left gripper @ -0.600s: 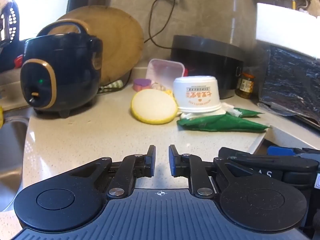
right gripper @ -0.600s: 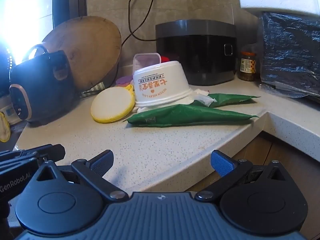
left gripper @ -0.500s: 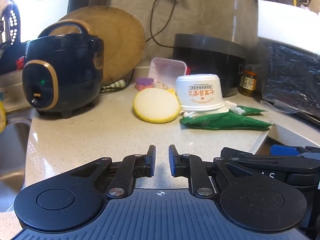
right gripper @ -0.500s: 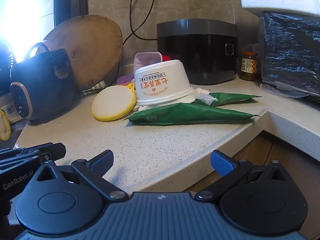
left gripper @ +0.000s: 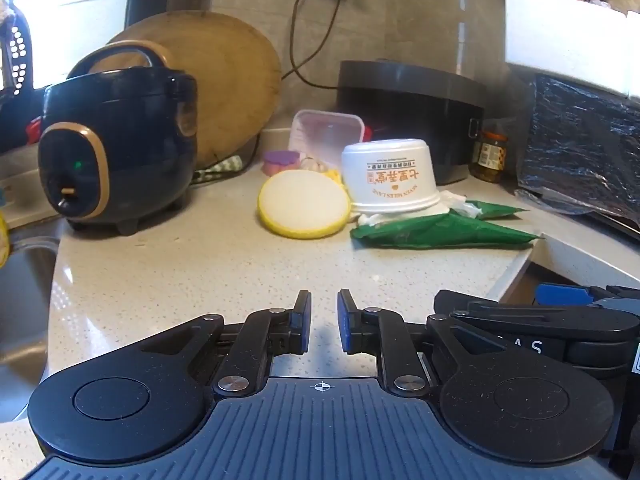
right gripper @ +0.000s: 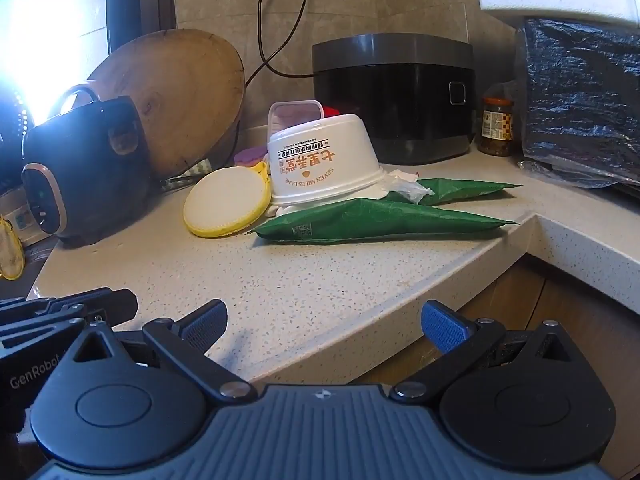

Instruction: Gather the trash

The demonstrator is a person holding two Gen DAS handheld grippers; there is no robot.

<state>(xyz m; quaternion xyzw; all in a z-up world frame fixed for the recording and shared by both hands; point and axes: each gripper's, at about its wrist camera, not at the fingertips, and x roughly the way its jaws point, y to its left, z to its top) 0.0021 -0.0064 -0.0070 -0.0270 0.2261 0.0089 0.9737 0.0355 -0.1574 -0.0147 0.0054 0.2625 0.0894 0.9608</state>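
The trash sits in a heap toward the back of your speckled countertop [right gripper: 320, 280]: a white takeout bowl [right gripper: 320, 160] turned upside down, its printed lettering inverted, resting on crumpled white paper [right gripper: 404, 188] and leaning over the nearer green wrapper [right gripper: 380, 220], a long flat pouch that runs out to the counter's front edge. A second green wrapper [right gripper: 460, 188] lies just behind it. Touching the bowl's left side is a round yellow-rimmed lid [right gripper: 226, 202], tilted up on edge. Behind the pile you have a clear plastic container [left gripper: 326, 134] with something purple [left gripper: 280, 160] beside it, though the view is too soft to say what that is. Farther out stand a dark grey appliance [right gripper: 392, 92] against the wall, a small jar [right gripper: 496, 128] to its right, a crinkled black bag [right gripper: 580, 96], a round wooden board [left gripper: 224, 80] leaning on the wall and a navy rice cooker [left gripper: 116, 148] at the left beside the sink [left gripper: 20, 300]. Your right gripper [right gripper: 324, 324] hovers over the counter's front edge with its fingers spread wide and nothing between them. Your left gripper [left gripper: 322, 320] hangs low over bare counter, well short of the pile, its two pads [left gripper: 346, 320] drawn close with only a narrow gap, holding nothing.
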